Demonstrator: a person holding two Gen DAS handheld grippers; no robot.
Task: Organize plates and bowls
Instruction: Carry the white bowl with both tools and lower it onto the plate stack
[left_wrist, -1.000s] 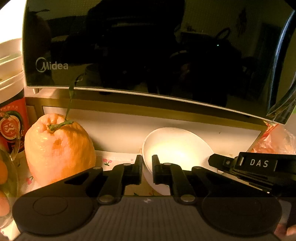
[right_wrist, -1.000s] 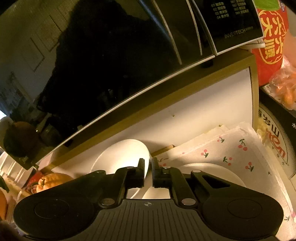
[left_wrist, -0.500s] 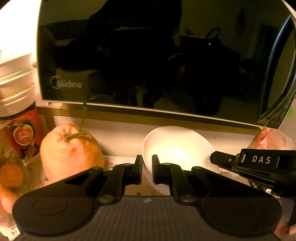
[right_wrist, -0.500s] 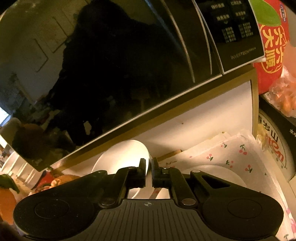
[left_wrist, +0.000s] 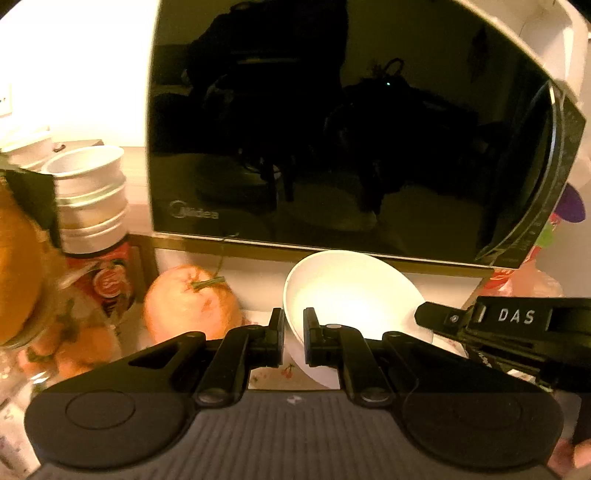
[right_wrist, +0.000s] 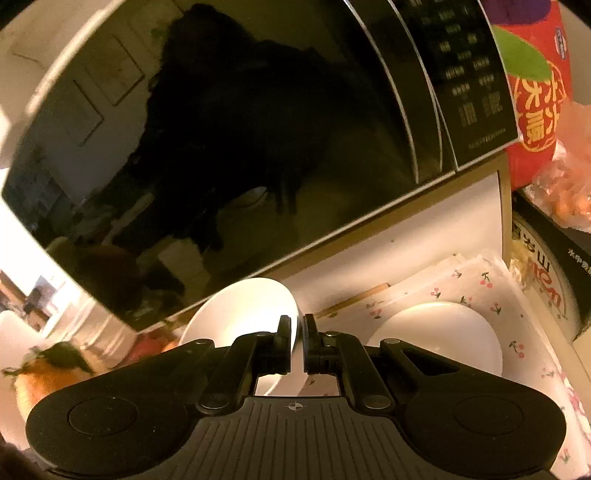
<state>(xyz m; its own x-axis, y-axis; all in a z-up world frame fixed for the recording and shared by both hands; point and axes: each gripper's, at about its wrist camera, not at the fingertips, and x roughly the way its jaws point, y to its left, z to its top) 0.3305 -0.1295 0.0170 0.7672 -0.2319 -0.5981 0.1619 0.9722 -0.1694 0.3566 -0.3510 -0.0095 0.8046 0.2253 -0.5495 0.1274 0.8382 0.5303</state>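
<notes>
A white bowl (left_wrist: 354, 299) is held tilted in front of the shelf under a black Midea microwave (left_wrist: 332, 129). My left gripper (left_wrist: 293, 338) is shut on the bowl's left rim. My right gripper (right_wrist: 296, 345) is shut on the bowl's right rim (right_wrist: 243, 314), and it shows as a black finger marked DAS in the left wrist view (left_wrist: 513, 321). A white plate (right_wrist: 439, 332) lies on the cherry-print mat (right_wrist: 476, 280) under the shelf, to the right of the bowl.
A large orange citrus fruit (left_wrist: 192, 302) sits left of the bowl. White stacked cups and a red jar (left_wrist: 92, 221) stand at far left. A red package (right_wrist: 532, 92) and a dark box (right_wrist: 550, 266) stand to the right of the microwave.
Both grippers have drawn back and risen with the bowl still held. The microwave and the citrus fruit now look farther off and lower in view.
</notes>
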